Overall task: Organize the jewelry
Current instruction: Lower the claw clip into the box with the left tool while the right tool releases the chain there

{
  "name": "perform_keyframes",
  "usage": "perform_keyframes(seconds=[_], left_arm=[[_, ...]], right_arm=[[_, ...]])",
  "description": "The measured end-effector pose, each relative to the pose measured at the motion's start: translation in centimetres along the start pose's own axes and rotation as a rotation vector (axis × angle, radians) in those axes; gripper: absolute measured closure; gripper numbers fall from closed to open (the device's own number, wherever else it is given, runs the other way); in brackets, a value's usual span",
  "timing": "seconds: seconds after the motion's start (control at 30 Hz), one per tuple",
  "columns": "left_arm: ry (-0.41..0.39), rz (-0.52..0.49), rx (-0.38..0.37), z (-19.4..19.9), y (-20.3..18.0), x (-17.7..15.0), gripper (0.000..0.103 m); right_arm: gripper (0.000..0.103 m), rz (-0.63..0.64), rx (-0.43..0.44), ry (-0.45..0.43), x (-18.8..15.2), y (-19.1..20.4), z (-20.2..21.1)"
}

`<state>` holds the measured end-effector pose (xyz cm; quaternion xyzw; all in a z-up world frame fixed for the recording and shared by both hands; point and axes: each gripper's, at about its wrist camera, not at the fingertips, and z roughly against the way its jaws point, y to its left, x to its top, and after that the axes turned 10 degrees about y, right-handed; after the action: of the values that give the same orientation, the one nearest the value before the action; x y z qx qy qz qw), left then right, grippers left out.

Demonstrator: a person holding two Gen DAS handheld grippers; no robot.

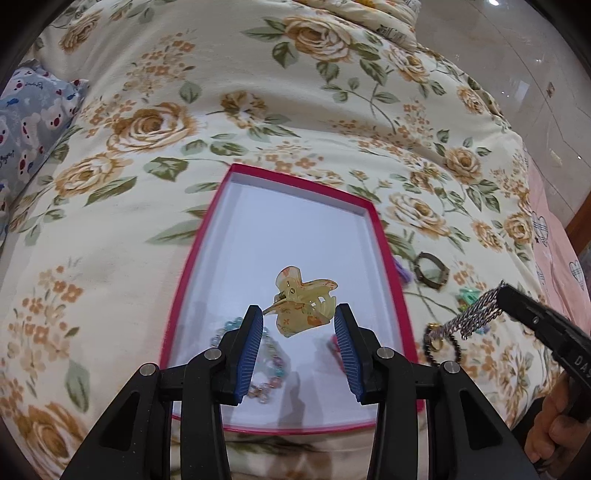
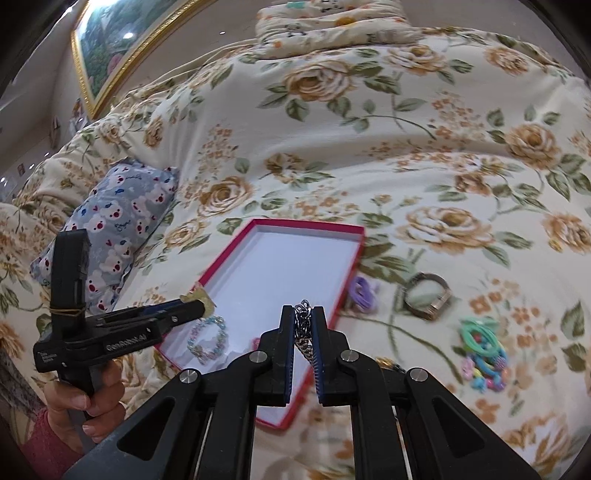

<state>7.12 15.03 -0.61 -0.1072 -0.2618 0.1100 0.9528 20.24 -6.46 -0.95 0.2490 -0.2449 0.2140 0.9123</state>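
A cream quilted bedspread printed with tan roses and green leaves (image 1: 258, 122) is covering nearly the whole left wrist view, bulging upward toward twelve o'clock. A small grey-blue pillow patterned with white bears and red hearts (image 1: 29, 129) is lying at nine o'clock, touching the bedspread's edge. A pink cloth with heart outlines (image 1: 554, 251) is showing at three o'clock, just beside the floral fabric. In the right wrist view a gold-framed picture (image 2: 107, 48) is leaning at eleven o'clock — its content is blurred — and a folded floral quilt (image 2: 332, 29) is sitting at twelve o'clock.
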Motion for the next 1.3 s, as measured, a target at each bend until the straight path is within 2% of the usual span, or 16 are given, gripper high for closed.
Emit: perform_keyframes(seconds=[0.4, 0.73, 1.07, 1.3], left_arm=[[0.029, -0.028, 0.066, -2.5, 0.9, 2.7, 0.064], [0.098, -0.027, 0.105, -6.6, 1.3, 4.1, 0.063], [0.099, -0.048, 0.116, -7.5, 1.0, 4.3, 0.062], [0.100, -0.016, 0.085, -7.2, 1.9, 3.6, 0.062]], right_arm=[[0.095, 0.034, 0.075, 0.036, 2.6, 2.6, -5.1], [0.095, -0.005, 0.087, 0.154, 1.5, 1.3, -10.2], [0.095, -0.043, 0.101, 0.196, 0.4, 0.2, -11.8], [0.093, -0.057, 0.118, 0.209, 0.2, 0.1, -12.0]])
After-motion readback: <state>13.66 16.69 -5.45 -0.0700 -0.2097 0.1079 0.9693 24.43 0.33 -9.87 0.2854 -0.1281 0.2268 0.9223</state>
